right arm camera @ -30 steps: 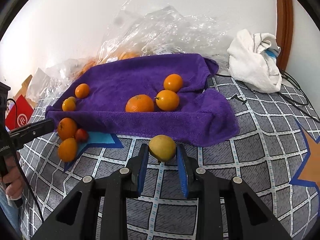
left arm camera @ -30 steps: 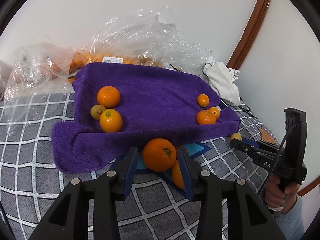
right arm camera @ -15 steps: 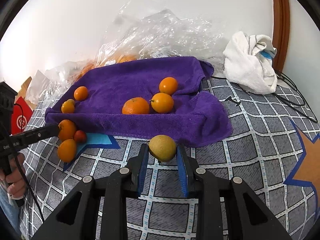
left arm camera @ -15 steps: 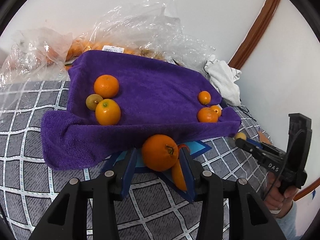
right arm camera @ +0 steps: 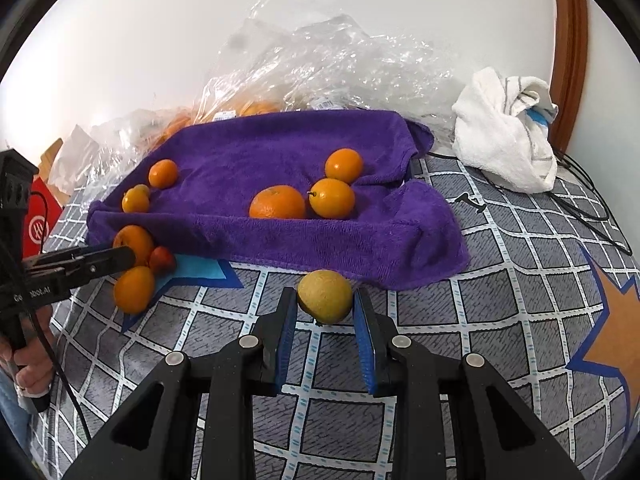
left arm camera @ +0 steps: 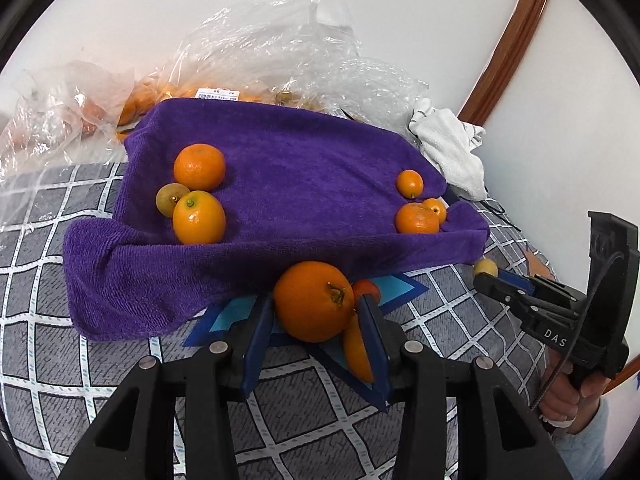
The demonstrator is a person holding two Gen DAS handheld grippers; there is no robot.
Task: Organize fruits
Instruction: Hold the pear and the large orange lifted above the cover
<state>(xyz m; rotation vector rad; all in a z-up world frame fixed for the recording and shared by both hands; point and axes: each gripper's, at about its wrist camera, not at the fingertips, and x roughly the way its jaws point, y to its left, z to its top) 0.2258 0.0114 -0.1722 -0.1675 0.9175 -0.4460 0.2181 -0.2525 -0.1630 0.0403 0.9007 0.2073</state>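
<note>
My left gripper (left arm camera: 316,302) is shut on a large orange (left arm camera: 308,292), held just in front of the purple towel (left arm camera: 304,160). My right gripper (right arm camera: 325,295) is shut on a yellow-green fruit (right arm camera: 325,298) close to the towel's (right arm camera: 248,148) front edge. Several oranges lie on the towel in two clusters, one (left arm camera: 199,217) to the left and one (left arm camera: 417,218) to the right. On the bedspread under my left gripper lie another orange (right arm camera: 134,289) and a small red fruit (right arm camera: 162,259). The left gripper (right arm camera: 120,257) shows in the right wrist view, and the right gripper (left arm camera: 486,276) in the left wrist view.
Crumpled clear plastic bags (left arm camera: 280,52) holding more oranges lie behind the towel against the white wall. A white cloth (right arm camera: 506,128) sits at the back right, with black cables (right arm camera: 580,200) beside it. The grey checked bedspread (right arm camera: 500,300) stretches to the right.
My left gripper has drifted slightly toward the towel with the orange still held. The right gripper has kept still, with the yellow-green fruit still between its pads.
</note>
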